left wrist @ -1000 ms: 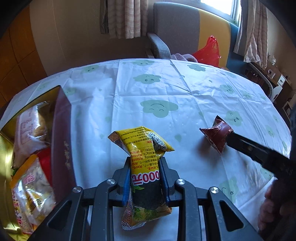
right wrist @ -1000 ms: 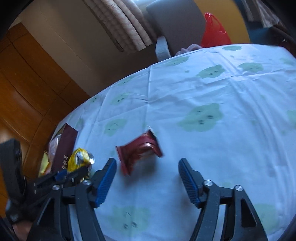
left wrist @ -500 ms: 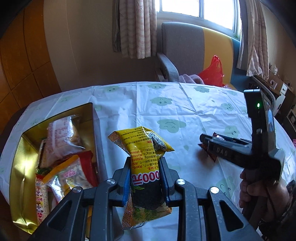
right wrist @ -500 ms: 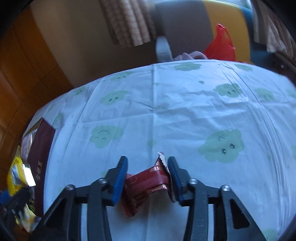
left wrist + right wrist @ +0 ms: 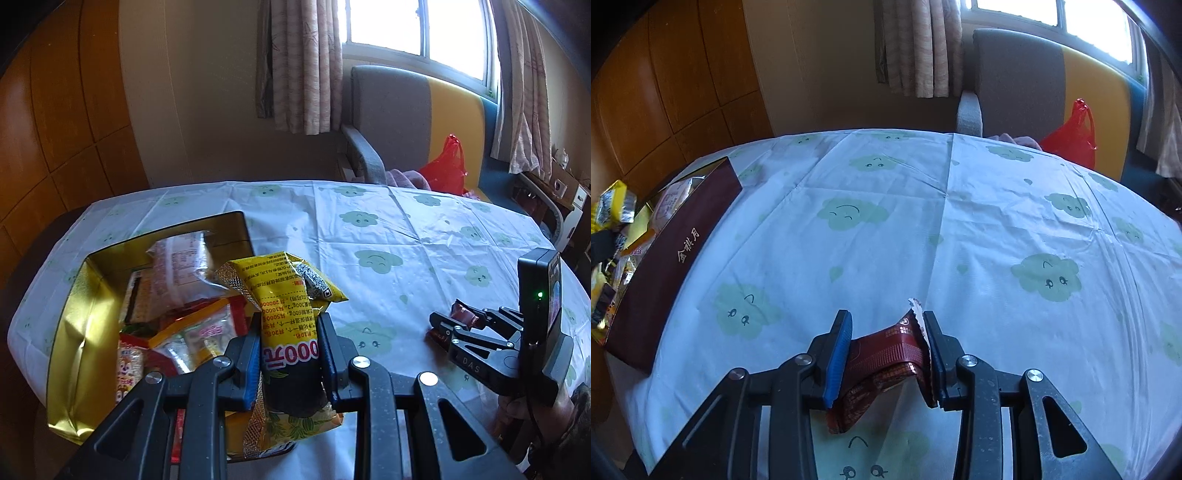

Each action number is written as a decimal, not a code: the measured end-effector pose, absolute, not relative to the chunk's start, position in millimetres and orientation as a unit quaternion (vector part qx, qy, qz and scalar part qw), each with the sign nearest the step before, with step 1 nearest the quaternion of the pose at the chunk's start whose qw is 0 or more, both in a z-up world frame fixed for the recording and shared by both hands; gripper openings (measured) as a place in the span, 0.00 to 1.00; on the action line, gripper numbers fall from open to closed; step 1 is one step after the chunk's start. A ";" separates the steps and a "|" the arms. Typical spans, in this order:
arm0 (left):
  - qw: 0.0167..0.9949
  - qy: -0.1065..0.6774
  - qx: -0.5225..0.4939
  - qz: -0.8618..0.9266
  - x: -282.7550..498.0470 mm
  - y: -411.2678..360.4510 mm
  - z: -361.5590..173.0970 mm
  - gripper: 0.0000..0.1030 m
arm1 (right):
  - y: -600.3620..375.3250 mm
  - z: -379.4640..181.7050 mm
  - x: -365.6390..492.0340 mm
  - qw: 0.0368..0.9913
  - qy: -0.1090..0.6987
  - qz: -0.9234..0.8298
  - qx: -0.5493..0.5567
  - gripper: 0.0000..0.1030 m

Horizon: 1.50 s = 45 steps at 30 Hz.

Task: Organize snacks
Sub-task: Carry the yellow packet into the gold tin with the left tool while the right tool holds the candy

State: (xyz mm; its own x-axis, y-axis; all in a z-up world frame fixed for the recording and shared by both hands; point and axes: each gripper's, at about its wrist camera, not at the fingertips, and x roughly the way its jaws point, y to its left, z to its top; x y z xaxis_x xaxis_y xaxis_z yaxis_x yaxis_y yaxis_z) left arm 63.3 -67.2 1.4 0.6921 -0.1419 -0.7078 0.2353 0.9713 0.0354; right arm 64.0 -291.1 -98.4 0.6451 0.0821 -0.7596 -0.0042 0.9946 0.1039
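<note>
Yellow crinkled snack pkt (image 5: 291, 325) clamped upright in left tool (image 5: 290, 354), printed side facing.

Your box (image 5: 74, 332) of snack packets (image 5: 192, 332) sits at the worktop's (image 5: 369, 221) left edge; the armchair (image 5: 388, 110) stands behind the worktop.

Both grippers are black plastic linkages with silver round screw heads at the pivots. The left gripper (image 5: 290, 354), at the bottom centre of its own view, has blue pads inside its fingers. The right gripper (image 5: 886, 354) fills the bottom of its view, its blue pad (image 5: 838, 358) plain on the left finger. At the right edge of the left view its body bears pale letters "DAS", a boxy black module with a green light, a thin black cable and a dark patterned sleeve (image 5: 574, 424).
</note>
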 end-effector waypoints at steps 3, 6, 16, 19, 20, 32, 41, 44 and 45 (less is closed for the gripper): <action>0.920 0.376 0.056 -0.092 59.8 -55.5 3.2 0.27 | -285.6 -99.0 63.4 0.907 0.419 0.015 0.029 0.37; 0.922 0.374 0.052 -0.081 57.7 -45.6 4.1 0.27 | -284.1 -99.3 63.1 0.908 0.418 0.013 0.025 0.36; 0.926 0.373 0.040 -0.051 50.3 -15.5 4.8 0.27 | -281.3 -100.4 63.8 0.909 0.416 0.005 0.014 0.36; 0.926 0.374 0.032 -0.041 48.3 -1.9 4.7 0.27 | -280.9 -100.5 63.8 0.909 0.416 0.004 0.012 0.36; 0.926 0.375 0.026 -0.035 47.6 4.7 5.1 0.27 | -280.8 -100.5 63.8 0.910 0.415 0.004 0.011 0.36; 0.910 0.408 -0.061 0.046 45.3 107.3 -8.6 0.27 | -282.6 -100.6 63.0 0.911 0.413 0.006 0.014 0.36; 0.904 0.422 -0.070 0.013 78.3 83.5 -31.4 0.28 | -282.0 -100.4 62.9 0.911 0.413 0.006 0.014 0.37; 0.900 0.430 -0.068 0.014 92.5 80.4 -40.3 0.30 | -282.2 -100.4 63.0 0.911 0.413 0.006 0.014 0.37; 0.898 0.434 -0.070 0.016 93.8 81.0 -41.5 0.31 | -282.1 -100.5 62.9 0.911 0.413 0.006 0.014 0.37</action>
State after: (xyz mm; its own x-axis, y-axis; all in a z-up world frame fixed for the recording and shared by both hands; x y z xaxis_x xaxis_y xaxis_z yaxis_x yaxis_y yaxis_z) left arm 93.8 81.0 -41.5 0.6232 -0.0316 -0.7814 -0.0896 0.9897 -0.1115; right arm 62.9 -282.1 -100.5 0.6587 0.0217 -0.7521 0.0013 0.9995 0.0301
